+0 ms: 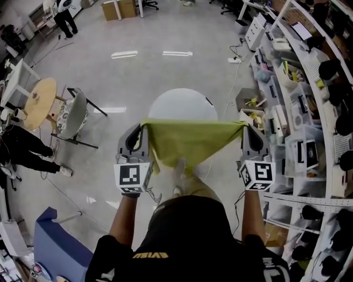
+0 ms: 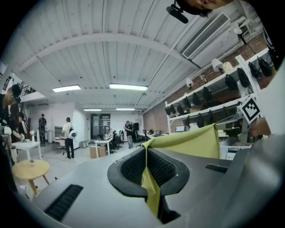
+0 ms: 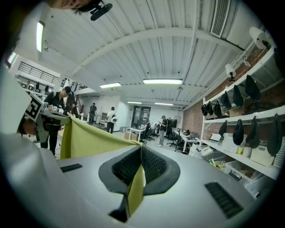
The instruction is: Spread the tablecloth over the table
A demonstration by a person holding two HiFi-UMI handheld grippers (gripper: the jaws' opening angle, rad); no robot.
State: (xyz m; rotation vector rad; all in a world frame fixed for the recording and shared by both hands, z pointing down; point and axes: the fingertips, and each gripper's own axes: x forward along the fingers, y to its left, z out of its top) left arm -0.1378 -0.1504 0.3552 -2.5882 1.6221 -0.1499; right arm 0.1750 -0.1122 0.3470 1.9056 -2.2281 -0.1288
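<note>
Left: round wooden side table (image 1: 39,102) beside a grey chair (image 1: 73,114) on the glossy floor (image 1: 182,77). Top: two cardboard boxes (image 1: 118,9) and a standing person (image 1: 65,16). Right: cluttered white shelving (image 1: 309,99). Lower left: a blue object (image 1: 55,242).

The yellow-green tablecloth (image 1: 190,140) hangs taut by 2 corners in the air, above the round white table (image 1: 182,104).

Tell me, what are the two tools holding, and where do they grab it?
The yellow-green tablecloth. The left tool pinches one upper corner, the right tool the other, with the cloth stretched between them.
</note>
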